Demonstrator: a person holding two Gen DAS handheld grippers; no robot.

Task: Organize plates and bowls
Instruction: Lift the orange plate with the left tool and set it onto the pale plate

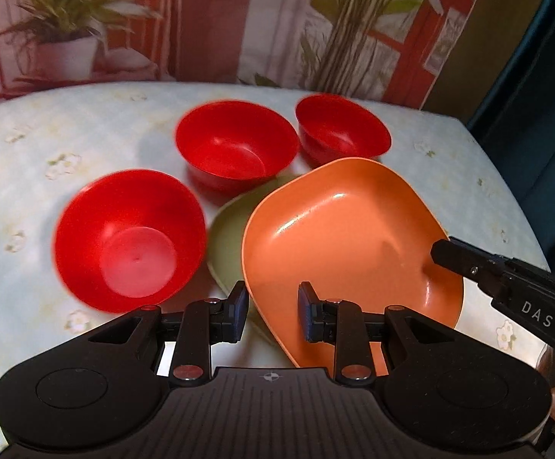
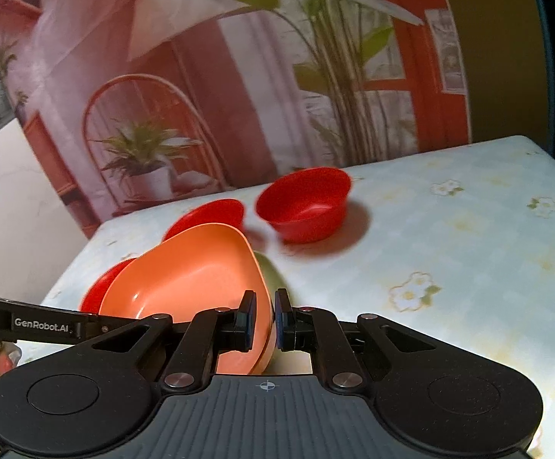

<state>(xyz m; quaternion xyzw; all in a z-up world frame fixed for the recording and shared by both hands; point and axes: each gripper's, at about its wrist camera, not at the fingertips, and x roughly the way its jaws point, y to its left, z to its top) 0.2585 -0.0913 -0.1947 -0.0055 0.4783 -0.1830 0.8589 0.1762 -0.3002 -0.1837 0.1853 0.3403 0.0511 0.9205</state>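
Now, L to R: three red plastic bowls (image 1: 130,239) loose on the floral tablecloth (image 1: 29,191); left gripper (image 1: 272,311) fingers apart, empty. Right gripper (image 2: 265,321) pinches orange squarish plate (image 2: 197,283) rim, tilted over green plate (image 1: 226,246). Next, probably: lower it square.

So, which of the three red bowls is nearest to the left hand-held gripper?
The red bowl at front left, beside the green plate. The other two red bowls stand farther back.

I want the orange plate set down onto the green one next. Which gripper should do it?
Right. The right gripper is already clamped on the rim of the orange plate, tilted above the green plate. The left gripper is open, straddling the near rim without gripping.
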